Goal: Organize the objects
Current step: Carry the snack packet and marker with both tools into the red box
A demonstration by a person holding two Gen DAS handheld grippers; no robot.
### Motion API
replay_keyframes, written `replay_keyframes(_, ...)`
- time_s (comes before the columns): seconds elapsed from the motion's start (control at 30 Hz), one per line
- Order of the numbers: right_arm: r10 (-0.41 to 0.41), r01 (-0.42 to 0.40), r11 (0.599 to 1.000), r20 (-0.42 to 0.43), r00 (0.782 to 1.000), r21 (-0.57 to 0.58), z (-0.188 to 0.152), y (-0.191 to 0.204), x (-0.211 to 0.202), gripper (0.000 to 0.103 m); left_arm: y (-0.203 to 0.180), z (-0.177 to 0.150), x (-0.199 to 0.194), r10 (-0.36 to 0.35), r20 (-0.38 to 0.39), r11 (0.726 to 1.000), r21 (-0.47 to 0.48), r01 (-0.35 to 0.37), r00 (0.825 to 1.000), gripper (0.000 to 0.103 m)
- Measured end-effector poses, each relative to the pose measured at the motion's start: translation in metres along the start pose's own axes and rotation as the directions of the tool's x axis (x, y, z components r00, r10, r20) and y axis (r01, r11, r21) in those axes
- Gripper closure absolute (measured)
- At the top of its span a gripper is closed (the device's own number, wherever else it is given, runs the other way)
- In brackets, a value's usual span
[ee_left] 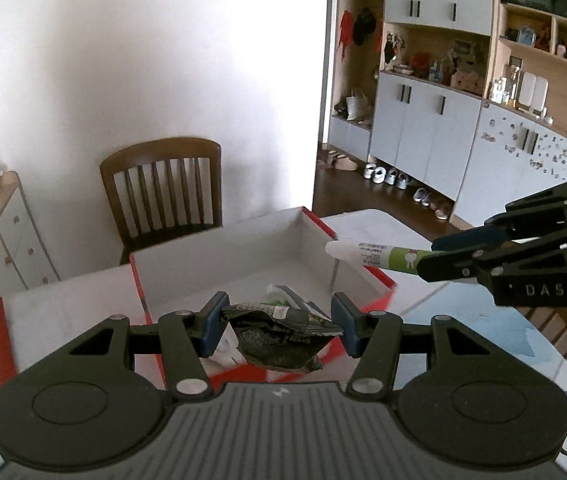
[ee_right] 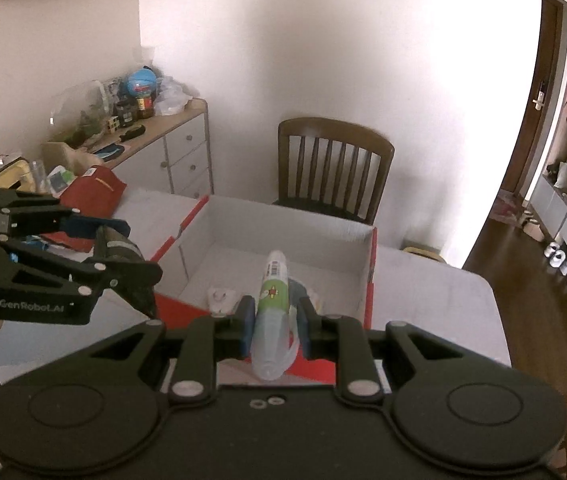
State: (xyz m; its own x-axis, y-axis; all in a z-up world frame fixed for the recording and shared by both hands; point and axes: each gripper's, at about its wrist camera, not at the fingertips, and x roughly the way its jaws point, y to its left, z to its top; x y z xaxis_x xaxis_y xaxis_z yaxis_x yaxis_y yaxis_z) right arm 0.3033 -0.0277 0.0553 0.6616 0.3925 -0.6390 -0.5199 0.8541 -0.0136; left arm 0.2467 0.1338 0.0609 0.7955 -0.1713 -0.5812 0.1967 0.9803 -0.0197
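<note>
Nearest in the left wrist view: left claw (ee_left: 279,322) clamped at a middling width on a crumpled dark packet (ee_left: 283,336), held clear of the worktop (ee_left: 71,312) and hanging over the near red edge of the box (ee_left: 219,256); nearest in the right wrist view: right claw (ee_right: 273,320) pinched narrow on a slim tube with a green label (ee_right: 273,300), white cap end pointing forward over the same box.

Step in hand, as a judgement: carrying two loose things to the box, both loads arrived at its near rim, neither yet let go; next move likely calls for reaching each load a little further over the white floor of the box, lowering it inside the walls, then opening the pads; worth keeping the two claws apart, given how near each other they hang, the right one coming in from the side with the tube across the box's right wall.

Further out, the box itself: open, red outside, white inside, sitting on the pale worktop; already inside: a small white plug-like item (ee_right: 219,298) near the front, plus some pale papers or wrappers partly hidden behind the held things, too covered to name; most of the far floor bare.

Beyond: a red bag (ee_right: 95,196) on the worktop at the left, outside the box; a wooden chair (ee_right: 333,164) against the wall.
</note>
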Motion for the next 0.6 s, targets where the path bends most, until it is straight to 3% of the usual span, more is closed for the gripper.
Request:
replay_keyframes(0.3,-0.030,0.031,1.000,-0.044,0.999,0.005,0.012,0.000,0.046,0.082,0.022,0.022,0.054,0.028,-0.037,0.999,0.044,-0.026,0.999,0.048)
replay_keyframes(0.6,-0.030,0.035,0.999,-0.144,0.989,0.036,0.004,-0.001,0.102,0.082,0.047,0.019,0.123,0.058,-0.130,0.998,0.030,-0.054,0.990,0.048)
